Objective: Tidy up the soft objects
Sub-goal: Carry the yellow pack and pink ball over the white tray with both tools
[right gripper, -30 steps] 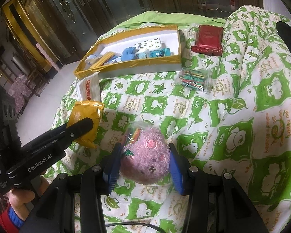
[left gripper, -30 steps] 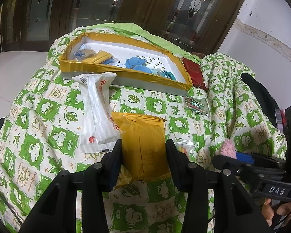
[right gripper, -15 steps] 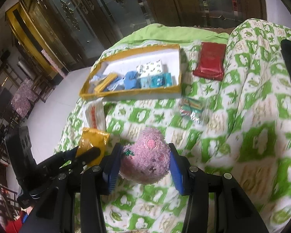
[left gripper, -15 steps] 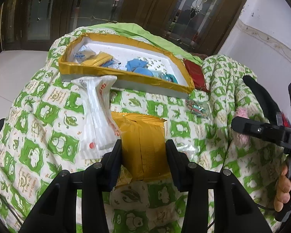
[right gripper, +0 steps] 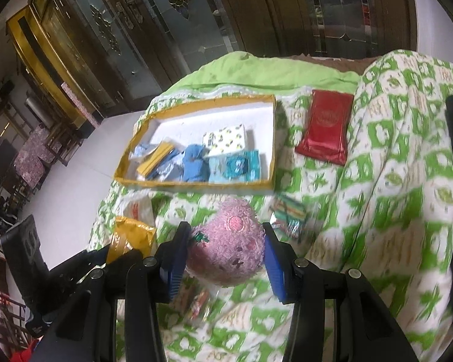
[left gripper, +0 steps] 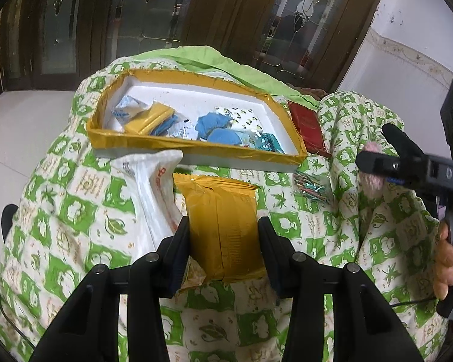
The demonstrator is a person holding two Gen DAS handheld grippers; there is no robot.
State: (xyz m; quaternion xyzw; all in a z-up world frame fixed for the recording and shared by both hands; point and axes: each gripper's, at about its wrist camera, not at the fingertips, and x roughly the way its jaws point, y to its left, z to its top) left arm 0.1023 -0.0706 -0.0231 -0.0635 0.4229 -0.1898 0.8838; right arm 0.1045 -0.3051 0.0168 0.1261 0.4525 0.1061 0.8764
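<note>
Left gripper [left gripper: 223, 241] is clamping a yellow foil packet [left gripper: 223, 226] between its pads, long axis running straight ahead along the fingers, serrated far edge pointing at the tray [left gripper: 196, 147]. The packet is sitting just short of the tray's near wall, partly over a white plastic bag [left gripper: 154, 187] lying to its left on the green-and-white quilt [left gripper: 75, 211]. Right gripper [right gripper: 226, 253] is squeezing a pink plush toy [right gripper: 226, 244], roundish with no clear long axis, embroidered patch facing up; it is hanging over the quilt in front of the tray's near wall [right gripper: 196, 185]. The tray is a shallow white foam box with yellow-taped rim, long axis lying across both views; blue cloth pieces, teal packs and a yellow pack are crowding the near half, while the far strip of white floor is showing bare. A red foil pouch [right gripper: 326, 129] is lying just right of the tray, and a clear bag of coloured sticks [right gripper: 290, 214] is sitting near the tray's right front corner. Quilt to the right is rising in a hump.
</note>
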